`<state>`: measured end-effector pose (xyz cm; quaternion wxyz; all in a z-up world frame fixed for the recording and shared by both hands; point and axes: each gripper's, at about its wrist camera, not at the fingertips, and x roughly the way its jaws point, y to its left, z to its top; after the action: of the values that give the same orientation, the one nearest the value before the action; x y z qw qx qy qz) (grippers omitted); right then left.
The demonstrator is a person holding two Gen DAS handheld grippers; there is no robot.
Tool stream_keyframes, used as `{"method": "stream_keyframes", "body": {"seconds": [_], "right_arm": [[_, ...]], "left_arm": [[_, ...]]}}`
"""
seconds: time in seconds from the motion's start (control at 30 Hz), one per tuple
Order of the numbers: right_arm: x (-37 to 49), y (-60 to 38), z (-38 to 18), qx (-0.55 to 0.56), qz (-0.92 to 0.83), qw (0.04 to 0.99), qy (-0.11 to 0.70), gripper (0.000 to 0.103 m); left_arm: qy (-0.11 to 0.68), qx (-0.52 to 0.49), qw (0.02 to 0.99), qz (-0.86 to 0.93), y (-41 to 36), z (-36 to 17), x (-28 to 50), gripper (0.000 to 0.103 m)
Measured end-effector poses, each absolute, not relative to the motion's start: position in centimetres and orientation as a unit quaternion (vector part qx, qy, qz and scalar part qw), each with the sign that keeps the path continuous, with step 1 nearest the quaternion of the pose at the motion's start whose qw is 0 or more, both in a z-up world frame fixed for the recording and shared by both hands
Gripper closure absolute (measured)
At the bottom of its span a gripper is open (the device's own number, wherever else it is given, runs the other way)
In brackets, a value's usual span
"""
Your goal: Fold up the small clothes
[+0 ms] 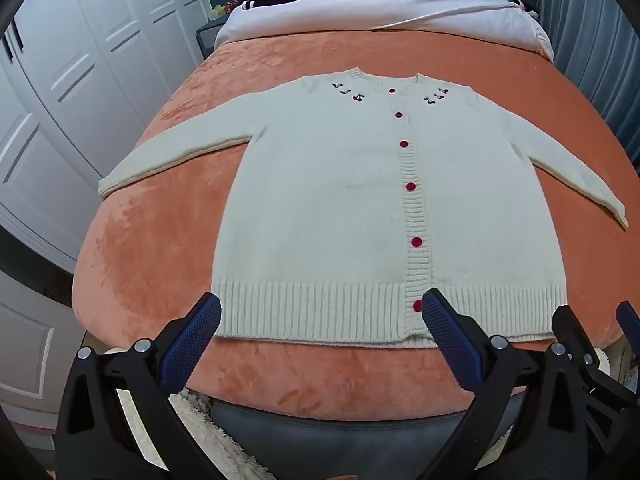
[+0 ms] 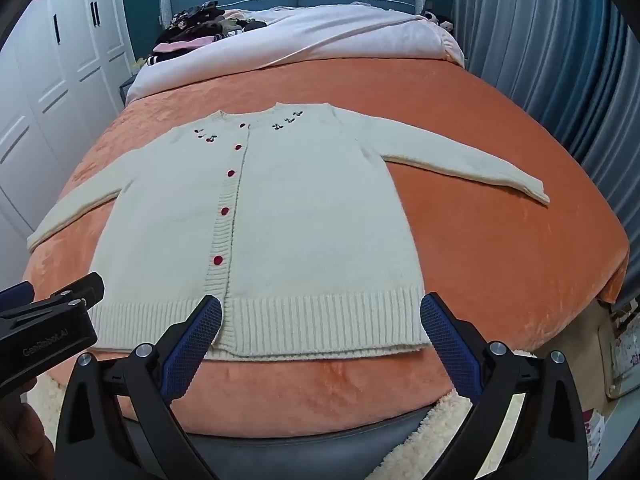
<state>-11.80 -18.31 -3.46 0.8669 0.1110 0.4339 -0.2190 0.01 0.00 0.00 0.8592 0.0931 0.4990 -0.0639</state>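
Note:
A cream knit cardigan (image 1: 340,208) with red buttons and cherry embroidery lies flat, face up, on the orange bedspread (image 1: 160,248), sleeves spread out to both sides. It also shows in the right wrist view (image 2: 304,224). My left gripper (image 1: 320,316) is open and empty, hovering over the ribbed hem near the bed's foot. My right gripper (image 2: 320,316) is open and empty over the hem's right half. The right gripper shows at the right edge of the left wrist view (image 1: 592,340), and the left gripper at the left edge of the right wrist view (image 2: 52,312).
A white duvet (image 2: 320,40) is pushed back at the head of the bed, with a pile of dark and pink clothes (image 2: 200,28) beside it. White wardrobe doors (image 1: 72,80) stand to the left, blue curtains (image 2: 560,80) to the right. A fluffy cream rug (image 2: 420,440) lies below the bed's foot.

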Motion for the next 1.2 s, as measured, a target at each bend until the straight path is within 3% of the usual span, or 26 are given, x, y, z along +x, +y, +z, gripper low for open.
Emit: {"method": "stream_keyframes", "body": {"seconds": [1.2], "right_arm": [[-10.8, -18.3, -3.2, 0.109, -0.222, 0.866, 0.435, 0.005]], "left_arm": [[0.484, 0.109, 0.866, -0.058, -0.9, 0.3, 0.7, 0.005]]}}
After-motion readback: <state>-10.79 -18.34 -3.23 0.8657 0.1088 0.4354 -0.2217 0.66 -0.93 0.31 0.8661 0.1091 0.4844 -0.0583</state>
